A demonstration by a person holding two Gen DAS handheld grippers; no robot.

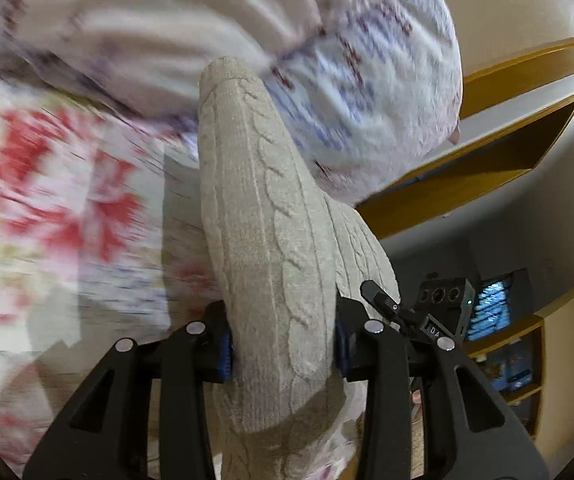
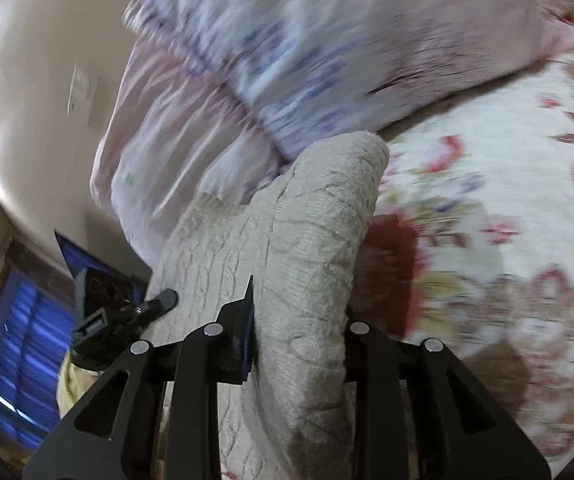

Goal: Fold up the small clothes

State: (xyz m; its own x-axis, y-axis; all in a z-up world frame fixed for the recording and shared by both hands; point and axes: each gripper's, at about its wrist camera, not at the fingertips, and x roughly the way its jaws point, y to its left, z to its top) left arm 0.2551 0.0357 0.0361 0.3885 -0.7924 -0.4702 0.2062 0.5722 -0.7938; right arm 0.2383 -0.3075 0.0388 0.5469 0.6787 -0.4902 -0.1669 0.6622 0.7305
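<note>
A beige cable-knit garment (image 1: 263,216) is held up in the air over a bed. My left gripper (image 1: 283,348) is shut on one bunched part of it, with the knit running forward between the blue pads. My right gripper (image 2: 299,344) is shut on another bunched part of the same knit garment (image 2: 307,232). Each gripper shows at the edge of the other's view, the right one in the left wrist view (image 1: 427,316) and the left one in the right wrist view (image 2: 119,312). The lower part of the garment is hidden below the fingers.
A floral bedspread (image 1: 47,208) with red flowers lies below, also in the right wrist view (image 2: 507,200). A pink and blue patterned pillow (image 1: 367,80) lies behind the garment. Wooden shelving (image 1: 507,128) and a window with blinds (image 2: 27,352) are off to the side.
</note>
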